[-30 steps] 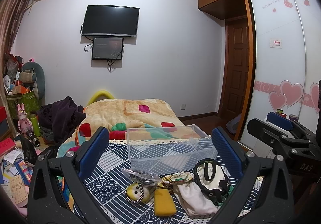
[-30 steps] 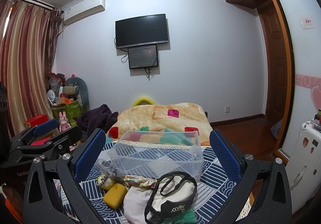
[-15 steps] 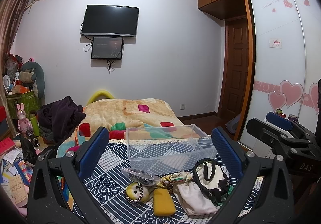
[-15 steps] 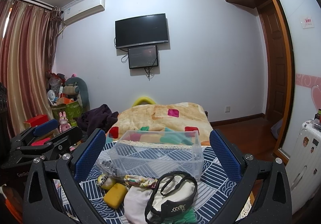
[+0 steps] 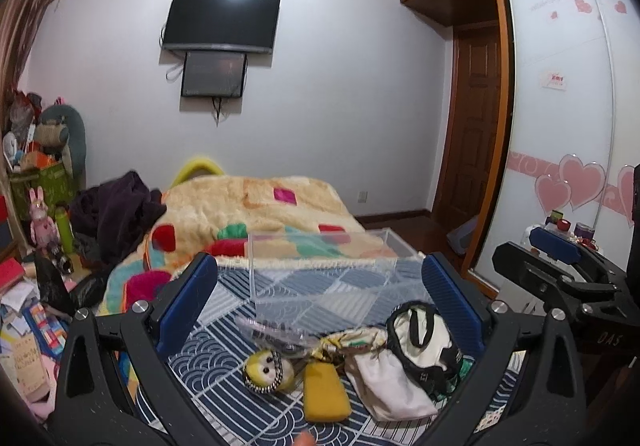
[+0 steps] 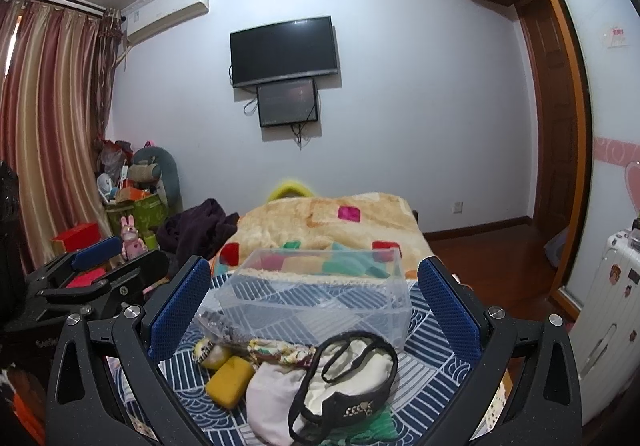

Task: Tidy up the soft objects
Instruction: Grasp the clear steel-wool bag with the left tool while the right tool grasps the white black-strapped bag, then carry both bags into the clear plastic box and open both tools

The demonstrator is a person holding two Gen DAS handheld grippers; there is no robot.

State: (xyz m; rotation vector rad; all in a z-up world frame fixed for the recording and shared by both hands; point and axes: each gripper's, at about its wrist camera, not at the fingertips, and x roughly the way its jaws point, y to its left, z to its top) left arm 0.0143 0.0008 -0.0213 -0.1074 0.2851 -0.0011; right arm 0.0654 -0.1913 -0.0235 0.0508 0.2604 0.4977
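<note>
A clear plastic box (image 5: pixel 324 266) (image 6: pixel 316 296) stands empty on the blue patterned bedspread (image 5: pixel 224 378). In front of it lies a heap of soft things: a yellow sponge (image 5: pixel 325 394) (image 6: pixel 229 382), a small yellow plush with eyes (image 5: pixel 266 366), a white pouch (image 5: pixel 390 386) (image 6: pixel 272 402), a cream bag with black trim (image 5: pixel 420 338) (image 6: pixel 352 382) and a floral cloth (image 6: pixel 280 352). My left gripper (image 5: pixel 320 298) is open and empty above the heap. My right gripper (image 6: pixel 314 306) is open and empty too; it also shows at the right of the left wrist view (image 5: pixel 560 266).
A fluffy patchwork blanket (image 5: pixel 256 214) covers the far bed. A dark garment (image 5: pixel 116 210) lies at its left. Clutter, toys and papers (image 5: pixel 28 286) fill the floor on the left. A wardrobe with heart doors (image 5: pixel 560 126) and a white suitcase (image 6: pixel 612 310) stand on the right.
</note>
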